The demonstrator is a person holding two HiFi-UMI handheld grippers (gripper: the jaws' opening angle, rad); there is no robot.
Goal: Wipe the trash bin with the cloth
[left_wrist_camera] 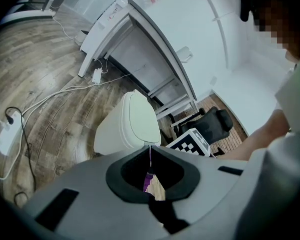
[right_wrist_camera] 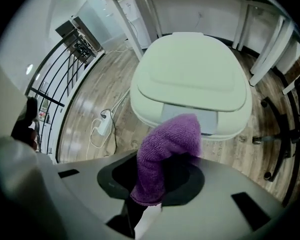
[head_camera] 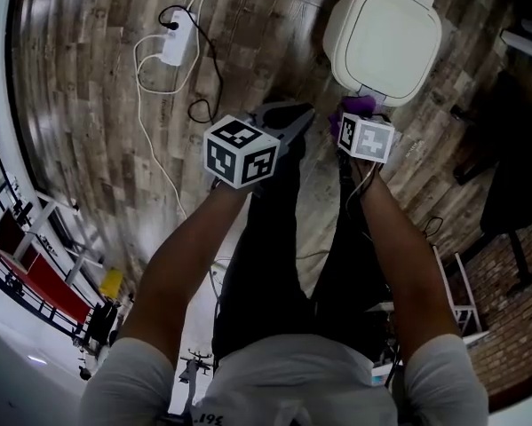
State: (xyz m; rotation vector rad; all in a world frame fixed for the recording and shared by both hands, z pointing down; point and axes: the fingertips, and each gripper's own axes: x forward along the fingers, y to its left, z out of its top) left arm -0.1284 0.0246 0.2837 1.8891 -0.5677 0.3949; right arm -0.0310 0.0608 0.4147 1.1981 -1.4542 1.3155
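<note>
The white lidded trash bin (head_camera: 385, 38) stands on the wood floor at the head view's top right. My right gripper (head_camera: 359, 109) hangs just in front of it, pointing steeply down, shut on a purple cloth (right_wrist_camera: 170, 149) that bulges out between the jaws. In the right gripper view the bin's closed lid (right_wrist_camera: 190, 79) lies straight beneath the cloth, apart from it. My left gripper (head_camera: 288, 118) is level with the right one, to its left, jaws shut with nothing between them. Its own view shows the bin (left_wrist_camera: 127, 126) ahead and the right gripper's marker cube (left_wrist_camera: 192, 141).
A white power strip (head_camera: 174, 47) with white and black cables lies on the floor left of the bin. A black office chair (left_wrist_camera: 210, 121) and a white desk frame (left_wrist_camera: 139, 39) stand behind the bin. A black railing (right_wrist_camera: 64, 74) runs along the left.
</note>
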